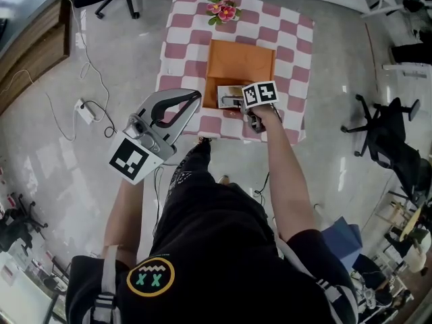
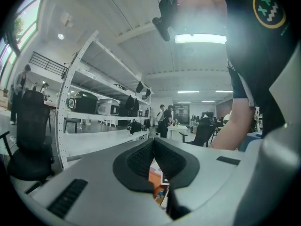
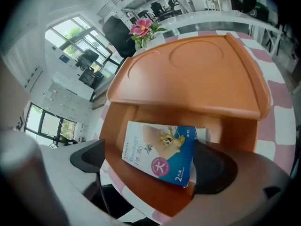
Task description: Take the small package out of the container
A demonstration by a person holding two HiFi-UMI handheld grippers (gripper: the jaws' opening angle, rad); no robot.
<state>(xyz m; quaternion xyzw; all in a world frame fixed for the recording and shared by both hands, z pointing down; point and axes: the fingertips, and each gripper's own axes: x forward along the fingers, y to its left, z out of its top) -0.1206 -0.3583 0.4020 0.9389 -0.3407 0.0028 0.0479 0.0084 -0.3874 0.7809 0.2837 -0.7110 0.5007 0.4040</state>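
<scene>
- The orange container [image 1: 239, 61] sits in the middle of the table [image 1: 298, 51], which is covered with a pink-and-white checked cloth. The container's near side reaches close to the table's near edge.
- An orange lid covers the far part of the container, and the near part is open.
- The small package [image 3: 160, 150], white and blue with a cartoon print, lies tilted in that open near part.
- The right gripper [image 3: 150, 163] reaches in from the table's near edge with its jaws spread apart, one on each side of the small package. The right-hand pad [image 3: 214, 167] is at the package's edge and the other pad stands clear of it, so there is no grip.
- The left gripper [image 1: 194, 98] is held up by the table's near left corner. Its jaws are closed tip to tip, with nothing between them.
- A bunch of pink flowers [image 1: 223, 8] stands at the middle of the table's far edge.
</scene>
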